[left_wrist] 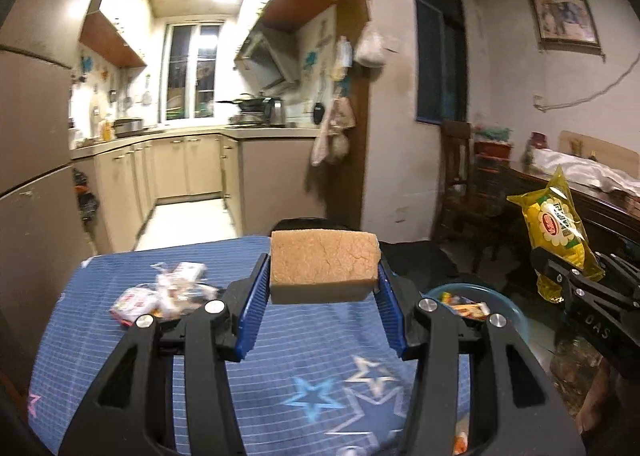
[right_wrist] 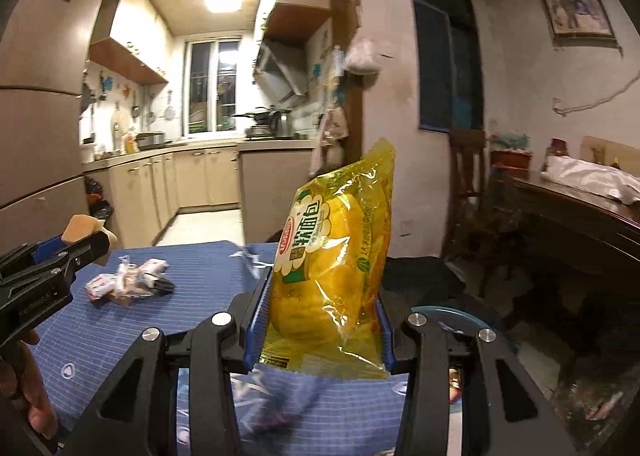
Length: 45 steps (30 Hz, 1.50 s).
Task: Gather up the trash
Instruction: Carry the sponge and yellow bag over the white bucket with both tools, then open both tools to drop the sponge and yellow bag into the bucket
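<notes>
Kitchen behind blue star-print table (left_wrist: 280, 368); left claw (left_wrist: 324, 276) grips sponge (left_wrist: 324, 268), right claw (right_wrist: 324, 316) yellow packet (right_wrist: 336, 276).

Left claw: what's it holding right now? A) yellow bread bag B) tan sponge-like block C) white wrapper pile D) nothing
B: the left claw is shut on the tan block, held between its blue pads above the blue tablecloth; the yellow bread bag is in the right claw.

Both hand-held grippers share one build: the left gripper (left_wrist: 324, 288) and right gripper (right_wrist: 320, 316) have matte black plastic linkage arms with triangular cut-outs, round silver pivot screws, and ribbed blue pads lining the fingers (left_wrist: 256, 308).
</notes>
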### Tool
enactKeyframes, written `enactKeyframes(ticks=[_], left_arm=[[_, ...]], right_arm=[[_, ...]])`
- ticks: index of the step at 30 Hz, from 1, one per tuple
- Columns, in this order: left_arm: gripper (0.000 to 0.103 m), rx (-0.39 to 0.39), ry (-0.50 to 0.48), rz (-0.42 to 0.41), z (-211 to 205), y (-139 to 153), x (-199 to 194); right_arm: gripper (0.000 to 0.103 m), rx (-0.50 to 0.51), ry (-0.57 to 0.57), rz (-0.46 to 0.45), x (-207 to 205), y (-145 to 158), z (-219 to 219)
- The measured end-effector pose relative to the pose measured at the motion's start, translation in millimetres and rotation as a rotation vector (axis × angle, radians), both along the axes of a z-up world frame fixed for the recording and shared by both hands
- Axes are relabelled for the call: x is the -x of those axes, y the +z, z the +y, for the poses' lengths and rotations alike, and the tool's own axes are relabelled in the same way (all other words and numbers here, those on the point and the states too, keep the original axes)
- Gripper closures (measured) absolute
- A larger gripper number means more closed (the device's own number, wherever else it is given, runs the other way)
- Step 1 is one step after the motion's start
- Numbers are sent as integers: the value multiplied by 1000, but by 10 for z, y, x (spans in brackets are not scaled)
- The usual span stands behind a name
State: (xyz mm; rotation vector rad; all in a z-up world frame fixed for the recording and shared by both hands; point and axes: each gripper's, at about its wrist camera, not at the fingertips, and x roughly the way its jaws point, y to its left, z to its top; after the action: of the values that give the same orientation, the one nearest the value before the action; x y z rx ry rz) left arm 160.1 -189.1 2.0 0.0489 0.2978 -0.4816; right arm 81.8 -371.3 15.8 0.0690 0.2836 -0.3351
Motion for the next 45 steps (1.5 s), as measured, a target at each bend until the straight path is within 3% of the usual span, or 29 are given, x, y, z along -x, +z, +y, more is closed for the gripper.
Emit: enactKeyframes(ticks=[12,21,29,35,40,45], left_arm=[[55,-32,-182,1,-887,-133,393],[55,-85,-336,76,-1604,-497,625],[55,-191,-476,240,-2203,-1167,709],[55,-252,-515,365,-2445,-1663,641],[55,-315,-545,448,-2548,-2075,672],[55,-374,-554,521,-2663,-2474,652]], right_arm=[[58,-21,-160,17,786,-145,-826],[58,-82,-261,99,1258,-610,-1424],[58,-248,-282,275,1330,-1433,-1924],[58,-392,-276,421,1298,-2214,-2159],[58,-460,-265,512,1181,-2676,-2184],[58,-492,-244,591,1040,-2932,-2121]])
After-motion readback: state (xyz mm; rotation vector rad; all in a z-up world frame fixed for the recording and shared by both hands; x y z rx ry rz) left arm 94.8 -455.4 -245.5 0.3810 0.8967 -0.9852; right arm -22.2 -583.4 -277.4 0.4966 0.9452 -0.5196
